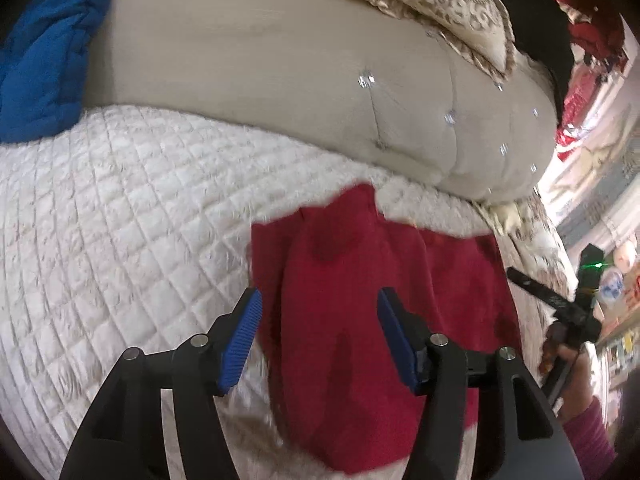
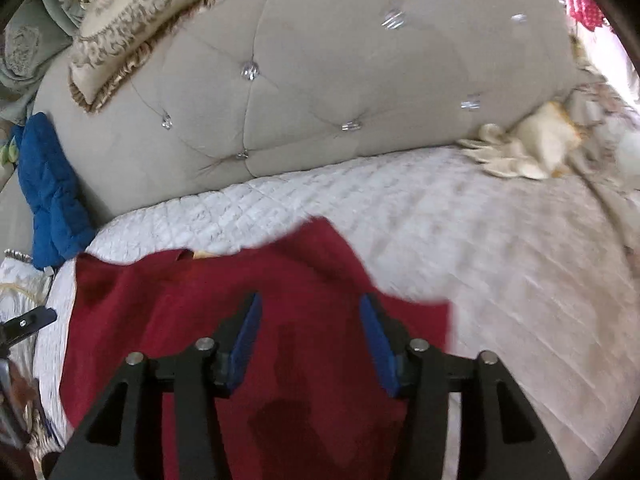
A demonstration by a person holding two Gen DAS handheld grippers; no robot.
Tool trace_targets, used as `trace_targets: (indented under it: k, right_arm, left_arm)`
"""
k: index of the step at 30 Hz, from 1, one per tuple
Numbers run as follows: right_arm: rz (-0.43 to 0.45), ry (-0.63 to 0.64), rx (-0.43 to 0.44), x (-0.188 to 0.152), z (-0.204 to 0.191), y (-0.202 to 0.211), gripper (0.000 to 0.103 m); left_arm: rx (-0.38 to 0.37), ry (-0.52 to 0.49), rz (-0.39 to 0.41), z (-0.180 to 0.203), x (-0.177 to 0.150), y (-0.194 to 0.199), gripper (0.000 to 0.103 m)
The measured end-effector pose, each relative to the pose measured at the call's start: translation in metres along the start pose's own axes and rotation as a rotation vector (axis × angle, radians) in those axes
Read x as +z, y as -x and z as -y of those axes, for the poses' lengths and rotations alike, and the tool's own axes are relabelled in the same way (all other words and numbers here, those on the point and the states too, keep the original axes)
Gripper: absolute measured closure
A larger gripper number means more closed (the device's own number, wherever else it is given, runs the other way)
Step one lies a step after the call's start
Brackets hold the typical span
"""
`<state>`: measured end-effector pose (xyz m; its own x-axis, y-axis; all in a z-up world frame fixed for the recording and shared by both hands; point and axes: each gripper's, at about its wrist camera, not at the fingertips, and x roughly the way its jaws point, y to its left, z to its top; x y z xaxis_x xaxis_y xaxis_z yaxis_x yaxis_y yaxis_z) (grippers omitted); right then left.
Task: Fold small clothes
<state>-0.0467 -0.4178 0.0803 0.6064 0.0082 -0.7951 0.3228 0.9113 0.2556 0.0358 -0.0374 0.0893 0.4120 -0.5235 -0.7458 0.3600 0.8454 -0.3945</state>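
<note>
Red garment [image 2: 224,312] flat on white quilt [image 2: 500,264], both jaws apart

Our bed, white quilted cover [image 2: 460,240]: we list a red garment [image 2: 200,312] near, blue cloth [image 2: 52,196] far left, cream cloth [image 2: 524,152] far right.

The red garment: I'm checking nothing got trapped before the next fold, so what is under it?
The red garment lies on the white quilted bedspread, which shows all around it. Whatever is directly beneath the cloth is covered and cannot be seen.
</note>
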Motion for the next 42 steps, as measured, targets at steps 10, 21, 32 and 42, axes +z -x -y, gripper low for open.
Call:
trace_targets:
  k: [10, 21, 32, 42]
  right_arm:
    - [-0.082, 0.064, 0.030, -0.051, 0.011, 0.019, 0.063]
    - [-0.113, -0.003, -0.112, -0.047, 0.020, 0.019, 0.095]
    - [-0.049, 0.137, 0.271, 0.008, -0.122, -0.003, 0.048]
    - [-0.291, 0.218, 0.258, 0.012, -0.247, -0.146, 0.038]
  left_arm:
    - [-0.006, 0.018, -0.106, -0.005, -0.053, -0.015, 0.065]
    - [-0.005, -0.012, -0.100, -0.005, -0.059, -0.005, 0.065]
    - [0.014, -0.089, -0.103, 0.004, -0.061, -0.010, 0.065]
    - [-0.043, -0.122, -0.110, -0.006, -0.068, -0.001, 0.065]
